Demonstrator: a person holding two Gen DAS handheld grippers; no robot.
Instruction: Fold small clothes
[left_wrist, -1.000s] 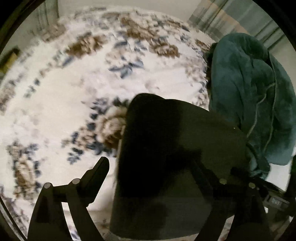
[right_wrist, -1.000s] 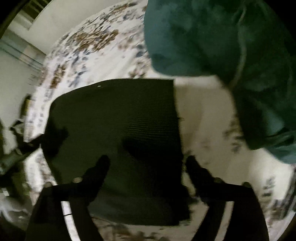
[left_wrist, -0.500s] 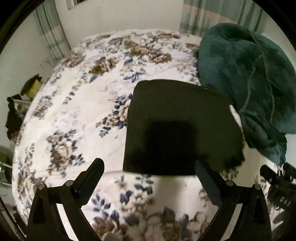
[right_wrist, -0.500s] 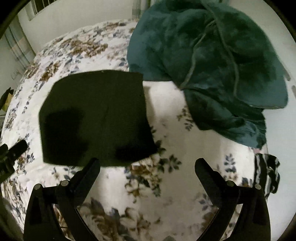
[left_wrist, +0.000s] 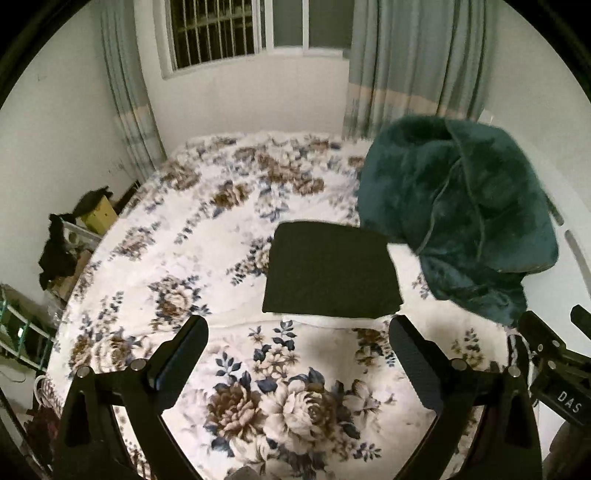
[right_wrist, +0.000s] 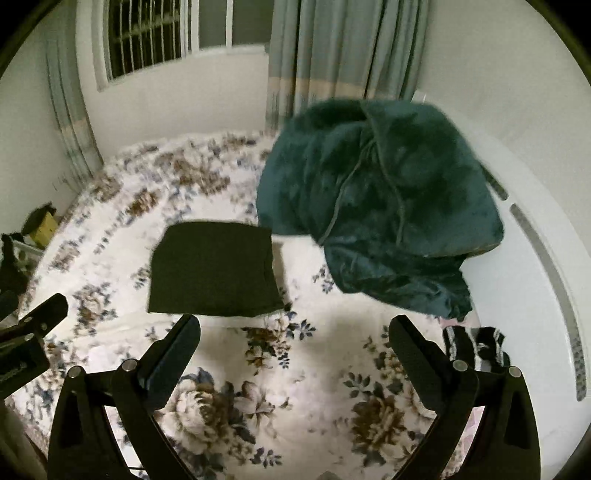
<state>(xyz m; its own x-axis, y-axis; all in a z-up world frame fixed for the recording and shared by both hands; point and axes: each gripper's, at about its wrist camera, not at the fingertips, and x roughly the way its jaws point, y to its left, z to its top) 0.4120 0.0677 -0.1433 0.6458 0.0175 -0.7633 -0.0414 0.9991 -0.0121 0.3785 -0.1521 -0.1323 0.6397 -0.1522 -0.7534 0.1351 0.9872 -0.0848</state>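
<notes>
Folded black garment (left_wrist: 330, 273) flat on floral bedspread (left_wrist: 288, 391), mid-bed; teal blanket (left_wrist: 461, 214) heaped just right of it; left gripper (left_wrist: 297, 354) and right gripper (right_wrist: 295, 350) above bed, jaws spread, grasping nothing.

Far flowers on the bedspread (right_wrist: 177, 173) smeared by blur, striped cloth (right_wrist: 476, 347) half hidden behind right fingers (right_wrist: 417, 365), bedside clutter (left_wrist: 62, 251) indistinct

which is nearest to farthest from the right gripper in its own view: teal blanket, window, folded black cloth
From the right gripper, in the right wrist view:
1. Folded black cloth, flat on the floral bedspread, just ahead and to the left.
2. Teal blanket, heaped farther back on the right.
3. Window, on the far wall, upper left.
</notes>
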